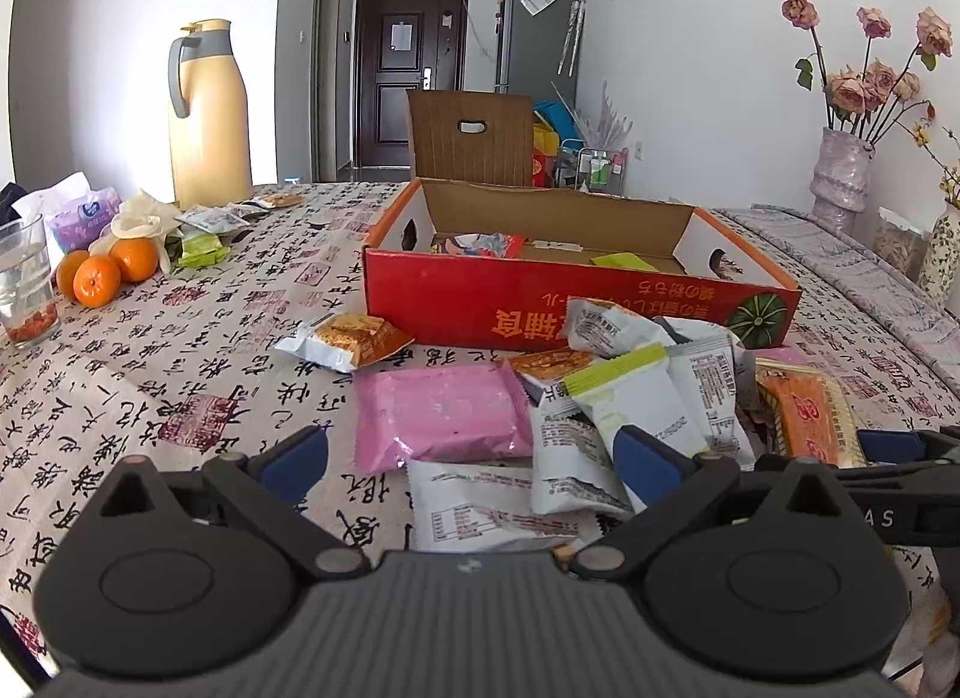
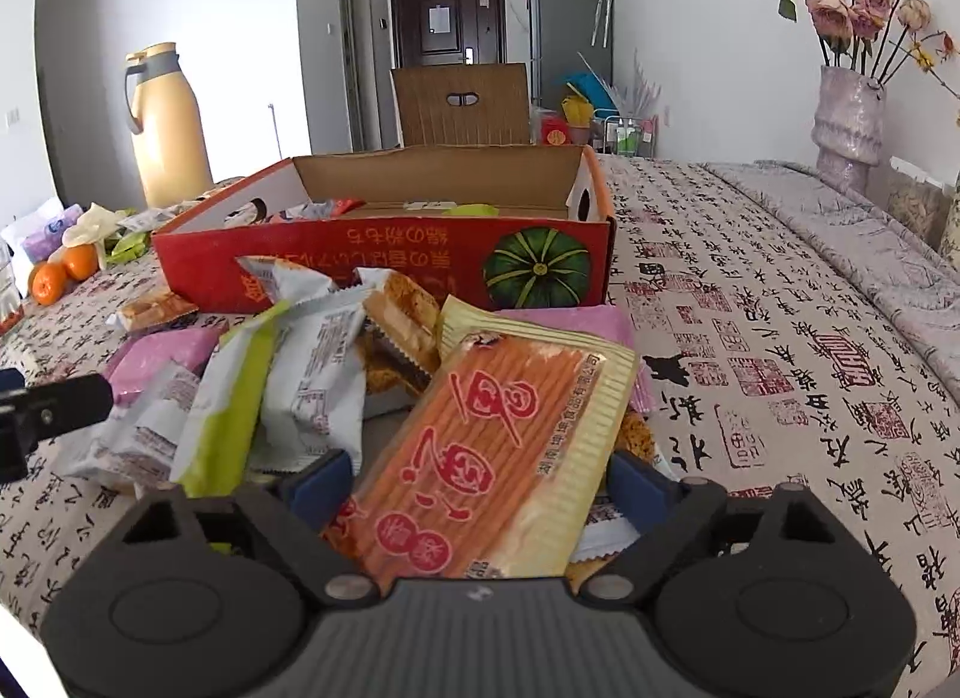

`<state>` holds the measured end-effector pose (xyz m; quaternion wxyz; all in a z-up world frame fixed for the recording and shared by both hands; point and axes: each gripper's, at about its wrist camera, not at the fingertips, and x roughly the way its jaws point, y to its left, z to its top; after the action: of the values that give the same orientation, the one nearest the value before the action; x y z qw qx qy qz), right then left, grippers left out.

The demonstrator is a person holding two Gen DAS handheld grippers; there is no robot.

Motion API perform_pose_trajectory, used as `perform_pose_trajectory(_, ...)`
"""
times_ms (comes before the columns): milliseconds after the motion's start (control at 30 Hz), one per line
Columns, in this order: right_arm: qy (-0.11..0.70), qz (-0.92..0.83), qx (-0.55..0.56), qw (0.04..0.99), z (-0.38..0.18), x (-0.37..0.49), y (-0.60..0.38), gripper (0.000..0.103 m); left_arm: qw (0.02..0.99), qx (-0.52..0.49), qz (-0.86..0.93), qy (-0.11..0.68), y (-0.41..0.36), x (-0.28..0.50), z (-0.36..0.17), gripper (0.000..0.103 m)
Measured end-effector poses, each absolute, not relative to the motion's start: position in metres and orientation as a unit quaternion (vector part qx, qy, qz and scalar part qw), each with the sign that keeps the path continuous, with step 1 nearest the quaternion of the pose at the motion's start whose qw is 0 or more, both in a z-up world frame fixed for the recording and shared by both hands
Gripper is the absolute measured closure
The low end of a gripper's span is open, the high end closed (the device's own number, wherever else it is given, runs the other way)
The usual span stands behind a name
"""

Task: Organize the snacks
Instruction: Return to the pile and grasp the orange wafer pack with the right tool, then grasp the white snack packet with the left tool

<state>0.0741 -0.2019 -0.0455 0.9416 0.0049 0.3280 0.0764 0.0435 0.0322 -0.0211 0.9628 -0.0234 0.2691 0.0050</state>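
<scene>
Snacks lie beneath both downward-tilted grippers: left jaws spread empty, right jaws straddle the orange packet.

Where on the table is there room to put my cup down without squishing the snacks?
Bare cloth lies right of the red box, toward the vase, and between the oranges and the pink packet. In front of the box it is crowded: the snack pile fills it, with the orange biscuit packet on top.
</scene>
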Motion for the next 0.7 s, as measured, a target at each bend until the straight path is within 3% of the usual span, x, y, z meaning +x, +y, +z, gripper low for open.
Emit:
perform_pose_trajectory(100, 0.329, 0.076, -0.004, 0.941, -0.046, 0.074, -0.200, 0.025, 0.962, -0.029, 0.004, 0.272, 0.035, 0.045, -0.023, 0.000)
perform_pose_trajectory(200, 0.338, 0.072, -0.006, 0.938, -0.045, 0.076, -0.198, 0.029, 0.961, -0.032, 0.003, 0.274, 0.037, 0.046, -0.024, 0.000)
perform_pose_trajectory(533, 0.334, 0.085, 0.008, 0.939, -0.038, 0.075, -0.211, 0.065, 0.960, -0.033, 0.009, 0.279, 0.043, 0.045, -0.027, 0.000)
perform_pose_trajectory(700, 0.317, 0.086, 0.025, 0.944, -0.031, 0.072, -0.221, 0.067, 0.955, -0.018, 0.012, 0.296, 0.043, 0.045, -0.032, 0.000)
